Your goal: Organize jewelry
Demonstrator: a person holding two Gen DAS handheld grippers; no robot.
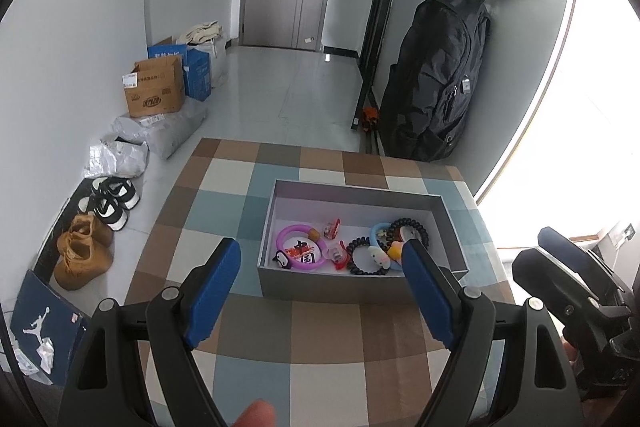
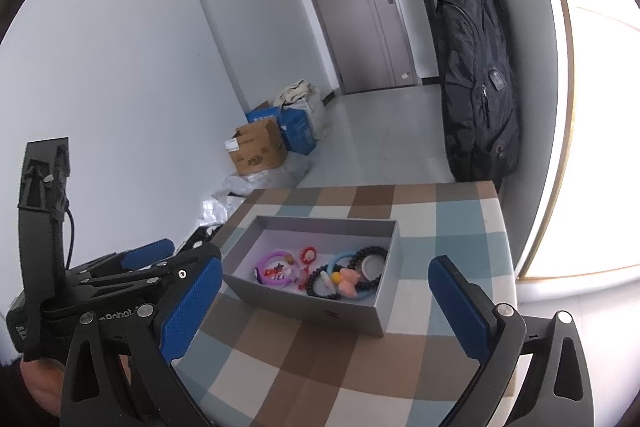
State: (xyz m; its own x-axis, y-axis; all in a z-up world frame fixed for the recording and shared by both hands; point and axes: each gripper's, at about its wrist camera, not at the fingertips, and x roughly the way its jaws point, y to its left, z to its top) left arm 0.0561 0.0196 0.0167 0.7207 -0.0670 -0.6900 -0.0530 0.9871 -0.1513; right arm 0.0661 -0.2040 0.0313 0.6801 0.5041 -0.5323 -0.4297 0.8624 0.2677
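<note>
Your left gripper (image 1: 320,287) and right gripper (image 2: 324,307) both hang wide open, empty, near the grey box (image 1: 332,285) holding what look like bracelets (image 1: 366,255).

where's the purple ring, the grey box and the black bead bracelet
purple ring (image 1: 285,233), left wrist view, on its upper left arc
grey box (image 1: 332,286), left wrist view, on its near outer wall
black bead bracelet (image 2: 315,277), right wrist view, on its left beads

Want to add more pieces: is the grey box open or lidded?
Open: the grey box has no lid on, and the purple bracelet and beaded bracelets show inside.
</note>
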